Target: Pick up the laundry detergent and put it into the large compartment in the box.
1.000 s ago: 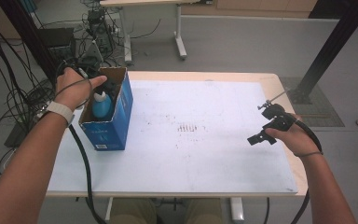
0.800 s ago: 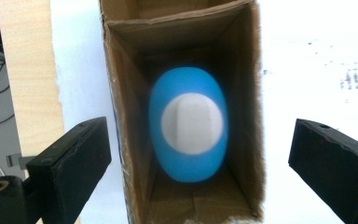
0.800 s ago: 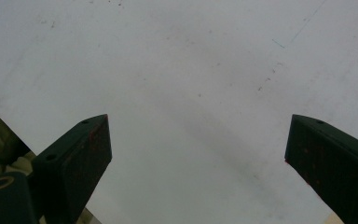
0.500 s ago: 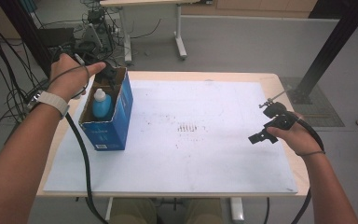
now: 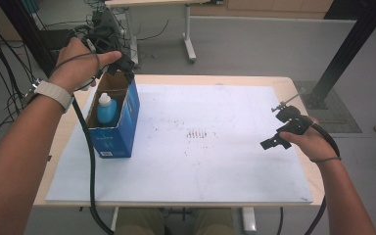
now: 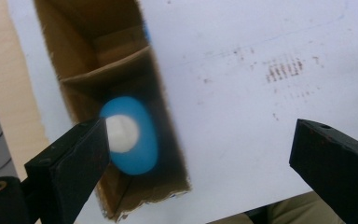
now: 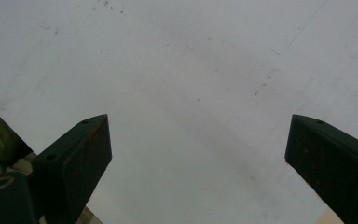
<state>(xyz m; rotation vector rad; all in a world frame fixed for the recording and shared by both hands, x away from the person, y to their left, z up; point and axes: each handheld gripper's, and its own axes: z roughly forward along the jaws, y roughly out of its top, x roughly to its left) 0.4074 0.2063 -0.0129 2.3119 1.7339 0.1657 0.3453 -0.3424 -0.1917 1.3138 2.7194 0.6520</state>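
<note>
High view: left tool (image 5: 122, 66), jaws spread and empty, hovers over box (image 5: 112, 142) holding bottle (image 5: 106, 108); likely next, descend and grip it; right tool (image 5: 279, 139) open, idle above counter (image 5: 225, 161).

blue bottle (image 5: 105, 109), white cap, upright inside open blue box (image 5: 120, 129).

Looks like a lab or test workspace, not anyone's home: the wooden table (image 5: 293, 88) has a big white sheet (image 5: 215, 117) taped over it with smudgy marks, and it sits on a plain grey floor (image 5: 254, 44). Left of the table there's a tangle of black cables (image 5: 0, 54) and some electronics gear (image 5: 103, 24), behind it another desk on metal legs (image 5: 188, 34), and off to its right a black metal frame post (image 5: 347, 54).
</note>
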